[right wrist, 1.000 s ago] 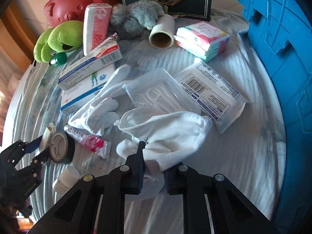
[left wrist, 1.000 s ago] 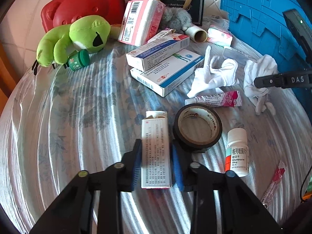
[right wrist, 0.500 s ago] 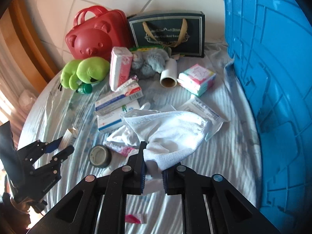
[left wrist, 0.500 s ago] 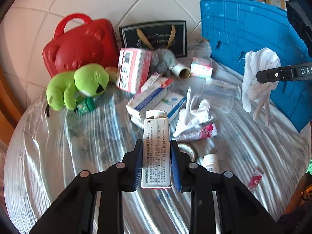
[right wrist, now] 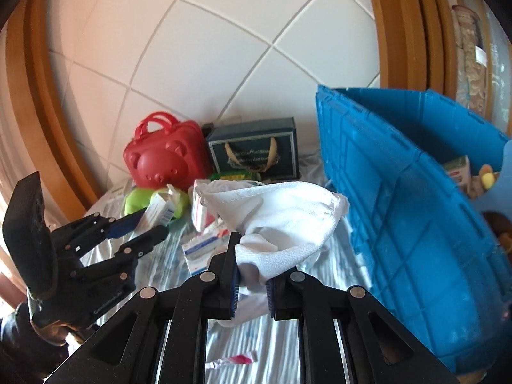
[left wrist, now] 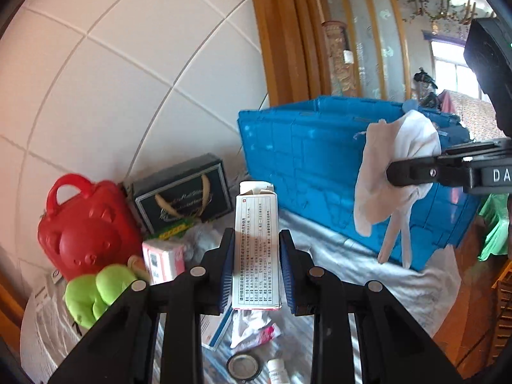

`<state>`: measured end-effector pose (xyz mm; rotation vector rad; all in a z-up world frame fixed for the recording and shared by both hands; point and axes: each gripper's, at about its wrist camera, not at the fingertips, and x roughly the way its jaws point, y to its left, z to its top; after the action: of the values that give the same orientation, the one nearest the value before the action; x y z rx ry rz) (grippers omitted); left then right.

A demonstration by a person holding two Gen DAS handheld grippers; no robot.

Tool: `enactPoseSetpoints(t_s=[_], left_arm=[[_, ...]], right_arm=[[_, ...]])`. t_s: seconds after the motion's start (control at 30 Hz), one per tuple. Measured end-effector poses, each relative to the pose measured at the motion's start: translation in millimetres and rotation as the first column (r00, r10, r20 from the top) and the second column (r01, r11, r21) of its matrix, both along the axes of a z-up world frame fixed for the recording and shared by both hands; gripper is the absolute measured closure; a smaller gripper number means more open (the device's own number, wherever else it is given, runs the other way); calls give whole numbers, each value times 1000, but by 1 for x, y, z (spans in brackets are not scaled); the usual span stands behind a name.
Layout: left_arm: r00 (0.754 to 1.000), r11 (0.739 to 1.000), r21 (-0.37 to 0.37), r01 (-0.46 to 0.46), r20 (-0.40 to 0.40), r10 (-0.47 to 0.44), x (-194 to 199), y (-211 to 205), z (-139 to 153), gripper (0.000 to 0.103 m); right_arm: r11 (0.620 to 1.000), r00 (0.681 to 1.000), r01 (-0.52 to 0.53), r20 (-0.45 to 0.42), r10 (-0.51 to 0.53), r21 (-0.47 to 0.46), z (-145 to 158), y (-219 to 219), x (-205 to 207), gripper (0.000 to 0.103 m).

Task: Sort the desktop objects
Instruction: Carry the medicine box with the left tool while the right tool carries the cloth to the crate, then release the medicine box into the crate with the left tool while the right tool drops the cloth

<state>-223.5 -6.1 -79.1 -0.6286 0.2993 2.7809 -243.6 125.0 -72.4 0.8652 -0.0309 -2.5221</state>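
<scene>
My left gripper [left wrist: 256,246] is shut on a white medicine box [left wrist: 256,240] printed with small text, held high above the table. The same gripper [right wrist: 145,224] shows at the left of the right wrist view, carrying that box [right wrist: 158,208]. My right gripper [right wrist: 251,256] is shut on a white cloth glove [right wrist: 281,214] that hangs from its jaws. In the left wrist view the glove [left wrist: 393,176] dangles in front of the blue crate [left wrist: 304,160], held by the right gripper [left wrist: 392,172]. The crate [right wrist: 400,208] stands to the right and holds a few items.
At the back stand a red bear-shaped case [left wrist: 83,224], a dark gift bag [left wrist: 182,198], a green plush toy [left wrist: 92,291] and a pink packet [left wrist: 163,260]. Boxes, a tape roll [left wrist: 243,366], a small bottle [left wrist: 276,369] and a pink sachet [right wrist: 240,359] lie on the covered table.
Both grippers have risen well above the table, the left with the medicine box and the right with the glove. The views have tilted up to the wall and the crate's rim.
</scene>
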Motion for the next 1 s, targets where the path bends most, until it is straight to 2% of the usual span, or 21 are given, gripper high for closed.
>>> enactPoseSetpoints(t_s=[0.13, 0.2, 0.37, 0.47, 0.63, 0.77, 0.8, 0.83, 0.87, 0.9, 0.93, 1.0], left_arm=[[994, 995, 35, 93, -68, -91, -9, 40, 40, 77], [985, 990, 29, 141, -100, -138, -14, 66, 54, 77], [960, 966, 57, 250, -147, -240, -36, 136, 81, 77], [950, 957, 68, 283, -156, -270, -55, 175, 91, 77], [948, 955, 66, 291, -154, -278, -86, 224, 106, 76], [961, 970, 46, 239, -153, -230, -109, 249, 124, 74], [966, 976, 43, 214, -157, -205, -113, 253, 127, 72], [970, 982, 37, 186, -164, -178, -117, 256, 130, 59], [974, 986, 27, 163, -164, -156, -122, 259, 133, 39], [976, 989, 21, 145, -164, -140, -124, 263, 134, 30], [976, 991, 23, 134, -175, -127, -125, 263, 136, 23], [973, 989, 44, 141, -188, -130, -124, 262, 138, 23]], right_arm=[[997, 997, 64, -49, -66, -39, 27, 34, 11, 90], [993, 992, 100, -76, -105, -61, 40, 57, 15, 90], [979, 973, 191, -120, -199, -74, 62, 120, 13, 89], [967, 960, 239, -127, -249, -86, 71, 164, 3, 89], [953, 947, 284, -125, -295, -102, 81, 217, -25, 87], [948, 946, 290, -108, -305, -131, 82, 250, -49, 80], [946, 944, 295, -114, -310, -134, 82, 256, -50, 79], [943, 939, 306, -124, -321, -129, 83, 261, -52, 77], [941, 935, 314, -129, -330, -125, 85, 266, -53, 60], [939, 934, 318, -127, -334, -129, 85, 271, -54, 31], [940, 935, 311, -131, -329, -143, 86, 275, -53, 21], [943, 936, 297, -150, -319, -152, 88, 281, -51, 18]])
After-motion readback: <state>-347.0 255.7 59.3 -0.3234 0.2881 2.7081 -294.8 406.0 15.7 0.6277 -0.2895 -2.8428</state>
